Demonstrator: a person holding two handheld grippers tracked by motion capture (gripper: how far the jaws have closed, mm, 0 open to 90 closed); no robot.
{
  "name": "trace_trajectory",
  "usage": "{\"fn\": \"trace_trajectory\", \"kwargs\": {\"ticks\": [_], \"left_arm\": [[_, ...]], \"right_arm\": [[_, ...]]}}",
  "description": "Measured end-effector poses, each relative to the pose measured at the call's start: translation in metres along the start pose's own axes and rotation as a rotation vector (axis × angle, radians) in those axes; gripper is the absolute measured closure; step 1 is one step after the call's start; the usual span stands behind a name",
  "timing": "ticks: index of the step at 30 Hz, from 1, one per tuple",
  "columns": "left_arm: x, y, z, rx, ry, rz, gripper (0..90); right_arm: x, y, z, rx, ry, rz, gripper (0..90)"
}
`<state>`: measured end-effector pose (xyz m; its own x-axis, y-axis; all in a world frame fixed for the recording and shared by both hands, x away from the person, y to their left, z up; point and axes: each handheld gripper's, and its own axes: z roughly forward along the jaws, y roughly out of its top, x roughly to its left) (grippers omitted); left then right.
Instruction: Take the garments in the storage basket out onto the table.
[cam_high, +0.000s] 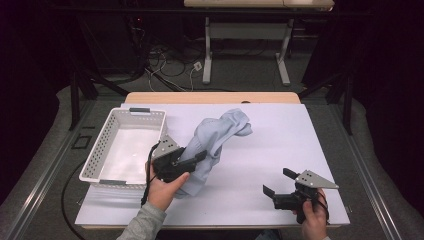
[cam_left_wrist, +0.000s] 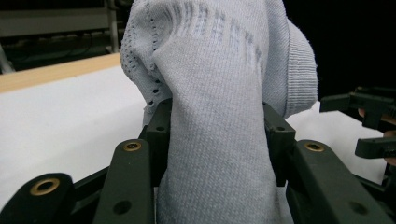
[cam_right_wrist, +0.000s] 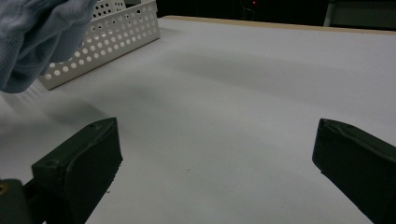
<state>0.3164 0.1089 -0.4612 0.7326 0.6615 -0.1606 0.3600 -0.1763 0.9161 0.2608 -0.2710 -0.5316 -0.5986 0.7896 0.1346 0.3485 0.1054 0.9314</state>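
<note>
On a white-topped table (cam_high: 260, 150), a person's left gripper (cam_high: 200, 156) clamps a pale blue-grey sock (cam_high: 215, 140), its black jaws pressed tight against both sides of the fabric. Seen along those jaws in the left gripper view, the sock (cam_left_wrist: 219, 116) rises between them as a thick, upright fold: fine ribbed knit down the middle, a patch of open mesh holes along its left edge, faint darker stripes near the top and a ribbed cuff curling over at the right. From the high view the sock lies crumpled and bunched, stretching from the gripper up toward the middle of the table, with its far end flopped to the right. Just left of it sits a white perforated basket (cam_high: 102, 145), beside the hand that bears the gripper. Near the table's front right corner the right gripper (cam_high: 280, 182) is held low over the surface, well apart from the sock, jaws spread wide with nothing but bare tabletop between them. Its own view catches the sock (cam_right_wrist: 42, 42) hanging at upper left, in front of the basket (cam_right_wrist: 116, 37)
</note>
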Motion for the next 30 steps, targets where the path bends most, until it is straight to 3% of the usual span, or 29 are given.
{"fn": "trace_trajectory", "kwargs": {"ticks": [24,30], "left_arm": [[-0.010,-0.042,0.056,0.196,-0.018,-0.007,56.1],[-0.014,-0.048,0.068,0.241,-0.016,0.017,55.0]], "right_arm": [[0.001,-0.001,-0.002,-0.001,-0.005,0.008,1.1],[0.001,-0.001,-0.003,-0.001,-0.005,0.002,1.1]]}}
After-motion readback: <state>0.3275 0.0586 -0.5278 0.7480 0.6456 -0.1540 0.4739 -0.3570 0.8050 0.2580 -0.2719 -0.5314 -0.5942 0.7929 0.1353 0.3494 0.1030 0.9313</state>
